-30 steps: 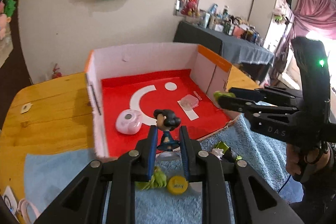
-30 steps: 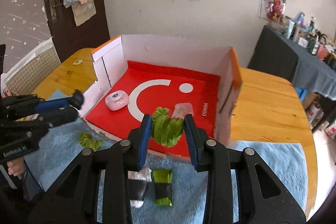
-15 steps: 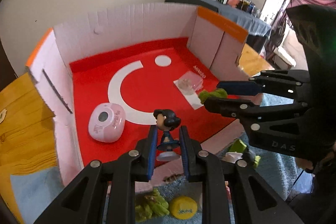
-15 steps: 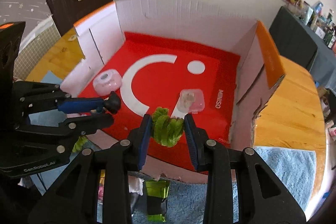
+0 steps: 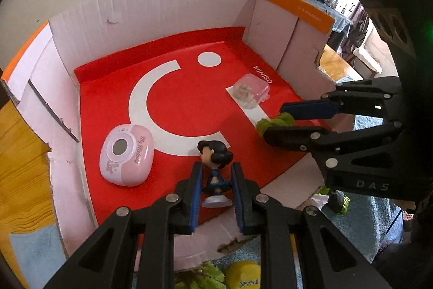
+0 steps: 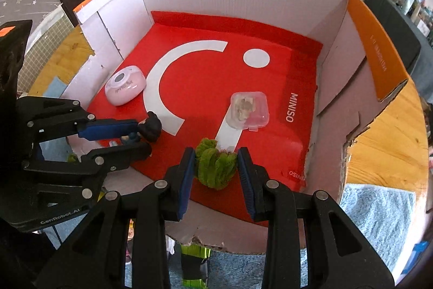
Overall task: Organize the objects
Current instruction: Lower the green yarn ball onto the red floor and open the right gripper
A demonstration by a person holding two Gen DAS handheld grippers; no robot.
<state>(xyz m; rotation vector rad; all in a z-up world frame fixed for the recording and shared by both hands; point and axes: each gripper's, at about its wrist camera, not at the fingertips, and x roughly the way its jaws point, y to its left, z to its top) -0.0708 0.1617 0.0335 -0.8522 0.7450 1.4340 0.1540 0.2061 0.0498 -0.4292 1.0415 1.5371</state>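
A white cardboard box [image 5: 151,4] with a red floor [image 6: 205,72] stands open in front of both grippers. My left gripper [image 5: 215,183] is shut on a small dark-haired figurine [image 5: 215,161] on a round base, held over the box's near left part. My right gripper [image 6: 216,167] is shut on a green leafy toy [image 6: 215,167], held over the near right part of the red floor. In the left wrist view the right gripper [image 5: 276,122] reaches in from the right. On the box floor lie a pink oval case [image 5: 125,155] and a clear plastic case [image 5: 251,91].
The box stands on a wooden table [image 6: 389,142] with a blue towel [image 6: 376,216] in front of it. On the towel lie a yellow round thing [image 5: 243,278], green leafy toys [image 5: 200,278] and a green and black packet [image 6: 193,264]. The box's orange-edged side flap [image 6: 376,50] stands at the right.
Both grippers have moved forward and down over the box with their toys, and both now tilt more steeply toward the red floor. Their grips are unchanged.
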